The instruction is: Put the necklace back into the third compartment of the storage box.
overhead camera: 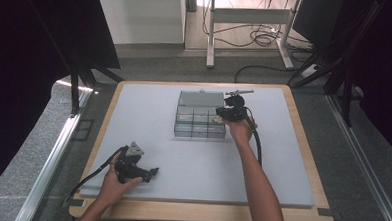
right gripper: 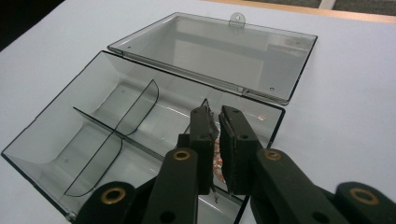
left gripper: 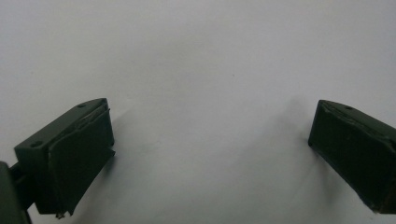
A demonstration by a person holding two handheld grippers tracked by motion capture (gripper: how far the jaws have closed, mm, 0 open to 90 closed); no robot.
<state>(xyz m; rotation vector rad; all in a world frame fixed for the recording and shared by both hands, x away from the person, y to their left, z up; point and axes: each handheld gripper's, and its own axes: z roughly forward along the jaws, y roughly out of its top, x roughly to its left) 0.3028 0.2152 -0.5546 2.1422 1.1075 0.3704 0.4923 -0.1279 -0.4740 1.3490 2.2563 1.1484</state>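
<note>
Holding my right tongs (right gripper: 219,135) nearly closed over the near-right compartment of the clear organiser box (right gripper: 116,121), which sits lid-open mid-bench (overhead camera: 147,138), I see something small, speckled orange-white (right gripper: 217,158) between the jaws, but I can't tell if the pads actually pinch it or what it is. It looks light, tiny and easy to drop, so I'd pinch it across the middle; the box itself looks thin, stiff, slick plastic, best taken by a side wall. Left tongs (left gripper: 210,140) rest wide open and empty over bare bench; no readable writing anywhere.
</note>
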